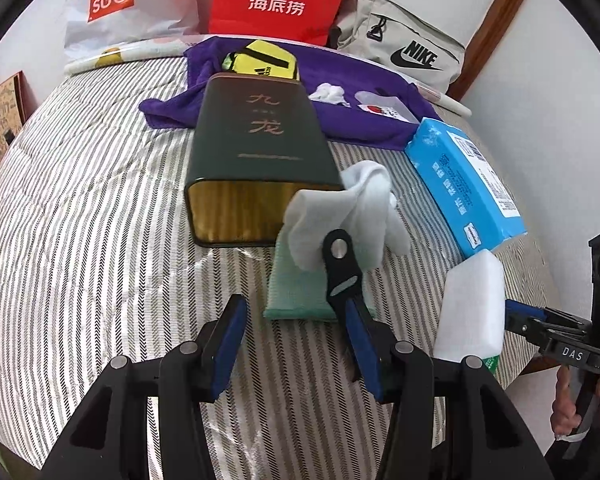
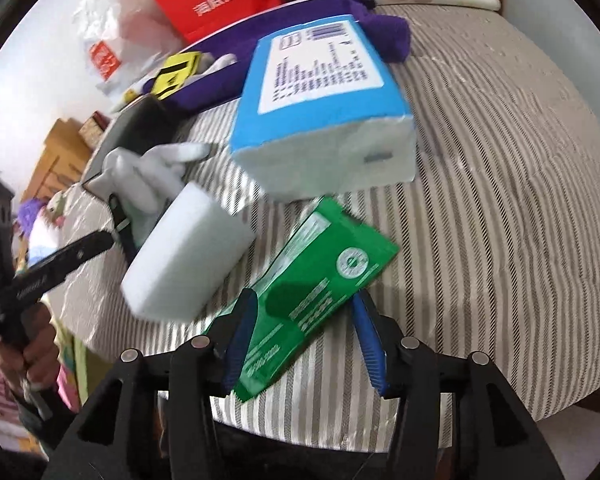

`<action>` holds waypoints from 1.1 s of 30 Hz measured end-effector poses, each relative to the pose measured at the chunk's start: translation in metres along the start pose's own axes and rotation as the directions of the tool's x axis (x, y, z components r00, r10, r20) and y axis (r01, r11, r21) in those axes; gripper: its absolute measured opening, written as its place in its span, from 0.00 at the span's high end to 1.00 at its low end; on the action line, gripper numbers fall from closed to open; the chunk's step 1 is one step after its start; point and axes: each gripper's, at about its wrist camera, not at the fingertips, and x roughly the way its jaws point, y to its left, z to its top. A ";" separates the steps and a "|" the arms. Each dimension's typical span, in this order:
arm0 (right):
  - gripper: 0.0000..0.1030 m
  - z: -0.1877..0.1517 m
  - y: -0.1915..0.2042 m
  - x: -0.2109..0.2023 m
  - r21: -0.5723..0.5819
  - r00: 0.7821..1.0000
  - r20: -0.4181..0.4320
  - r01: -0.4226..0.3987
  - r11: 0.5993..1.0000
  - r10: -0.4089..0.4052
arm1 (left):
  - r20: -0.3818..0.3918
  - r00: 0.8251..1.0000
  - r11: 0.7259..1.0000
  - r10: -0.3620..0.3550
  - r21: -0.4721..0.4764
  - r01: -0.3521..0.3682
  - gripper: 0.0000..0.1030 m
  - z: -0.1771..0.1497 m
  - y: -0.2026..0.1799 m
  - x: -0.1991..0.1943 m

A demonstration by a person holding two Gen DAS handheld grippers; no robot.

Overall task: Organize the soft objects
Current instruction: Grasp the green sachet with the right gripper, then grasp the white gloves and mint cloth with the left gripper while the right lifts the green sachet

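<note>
Sponge [image 2: 188,256] sits w/ its green pack [image 2: 320,292] just ahead of the right hand-held gripper [image 2: 304,336], whose jaws are spread, pack between them, nothing pinched. Left hand-held gripper [image 1: 296,344] also spread, empty; white socks [image 1: 356,216] and green cloth [image 1: 300,284] just ahead of it, by the box [image 1: 256,152]. Looks early: soft stuff is scattered on the bed [image 1: 80,200], not yet grouped.

Two close downward wrist views, shared bed [image 1: 80,184]
</note>
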 end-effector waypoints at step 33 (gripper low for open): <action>0.52 -0.018 0.007 0.002 -0.194 0.972 0.136 0.217 0.957 -0.193 | 0.018 0.998 0.998 -0.060 0.017 0.060 0.53 -0.010 -0.014 -0.004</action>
